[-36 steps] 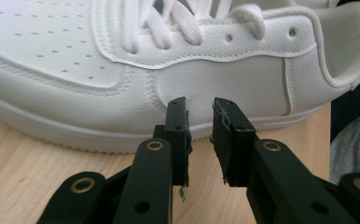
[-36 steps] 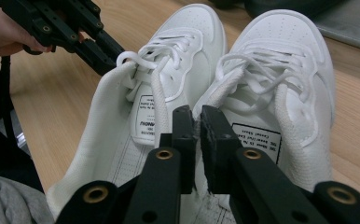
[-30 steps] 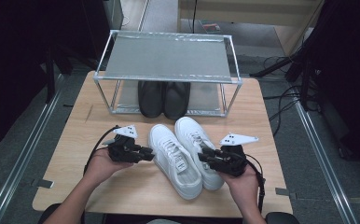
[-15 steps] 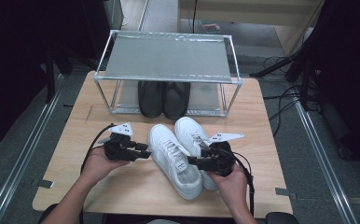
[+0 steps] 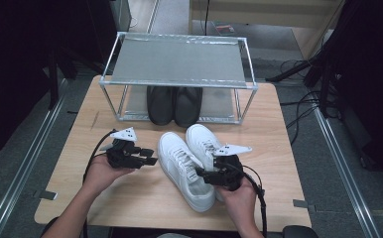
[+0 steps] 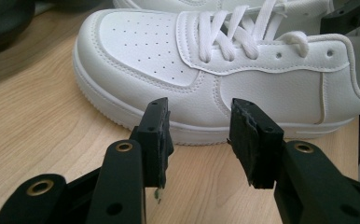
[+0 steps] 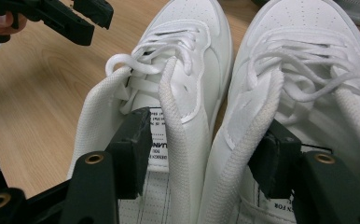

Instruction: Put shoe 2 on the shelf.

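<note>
Right gripper view: right gripper [image 7: 201, 154] jaws wide, one inside each white sneaker [image 7: 178, 84], straddling both inner collars; left gripper [image 6: 199, 140] open beside sneaker.

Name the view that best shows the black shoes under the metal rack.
The high view: both black shoes sit side by side under the rack. The left gripper view catches a dark blurred edge, likely them, at its top left corner.

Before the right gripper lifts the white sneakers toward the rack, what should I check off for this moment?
1. Right gripper jaws: one inside each white lace-up sneaker, straddling both inner collars: ok.
2. Jaws clamped on the collars: cannot tell.
3. Left gripper open, apart from the near sneaker's side: ok.
4. Top shelf of the metal-framed shoe rack bare: ok.
5. Lower shelf free: not ok, black shoes sit there.
6. Laces clear of jaws: ok.
</note>
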`<state>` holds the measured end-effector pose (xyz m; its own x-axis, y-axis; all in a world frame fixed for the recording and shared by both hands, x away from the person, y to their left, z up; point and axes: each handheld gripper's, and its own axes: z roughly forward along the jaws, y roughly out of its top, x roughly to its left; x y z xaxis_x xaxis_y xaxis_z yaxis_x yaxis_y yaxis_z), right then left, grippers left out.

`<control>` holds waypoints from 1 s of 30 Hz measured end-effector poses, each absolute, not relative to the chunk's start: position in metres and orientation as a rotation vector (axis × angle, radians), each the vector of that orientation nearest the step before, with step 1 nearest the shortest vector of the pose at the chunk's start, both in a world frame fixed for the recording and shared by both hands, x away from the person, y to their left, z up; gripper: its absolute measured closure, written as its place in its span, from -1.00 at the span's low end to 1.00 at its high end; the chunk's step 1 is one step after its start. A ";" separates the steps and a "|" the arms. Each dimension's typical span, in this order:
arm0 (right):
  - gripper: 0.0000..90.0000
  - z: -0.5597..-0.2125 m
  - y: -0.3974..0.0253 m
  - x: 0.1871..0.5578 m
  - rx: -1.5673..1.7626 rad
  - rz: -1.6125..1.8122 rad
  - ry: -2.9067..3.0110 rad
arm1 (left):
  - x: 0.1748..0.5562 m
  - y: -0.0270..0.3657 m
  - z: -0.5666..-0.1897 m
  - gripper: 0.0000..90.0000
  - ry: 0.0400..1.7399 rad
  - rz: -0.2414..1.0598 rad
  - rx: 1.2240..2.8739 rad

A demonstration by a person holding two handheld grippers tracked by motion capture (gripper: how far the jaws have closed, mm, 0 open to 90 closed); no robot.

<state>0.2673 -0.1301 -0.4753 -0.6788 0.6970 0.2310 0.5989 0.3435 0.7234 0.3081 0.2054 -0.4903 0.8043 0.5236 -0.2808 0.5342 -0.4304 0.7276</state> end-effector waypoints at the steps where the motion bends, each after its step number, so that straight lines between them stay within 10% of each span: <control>1: 0.00 -0.476 -0.130 0.267 1.198 1.256 2.472 | 0.308 0.206 -0.490 0.29 0.778 -0.013 2.107; 30: 0.68 -0.472 -0.135 0.276 1.203 1.205 2.525 | 0.316 0.216 -0.486 0.30 0.807 0.018 2.060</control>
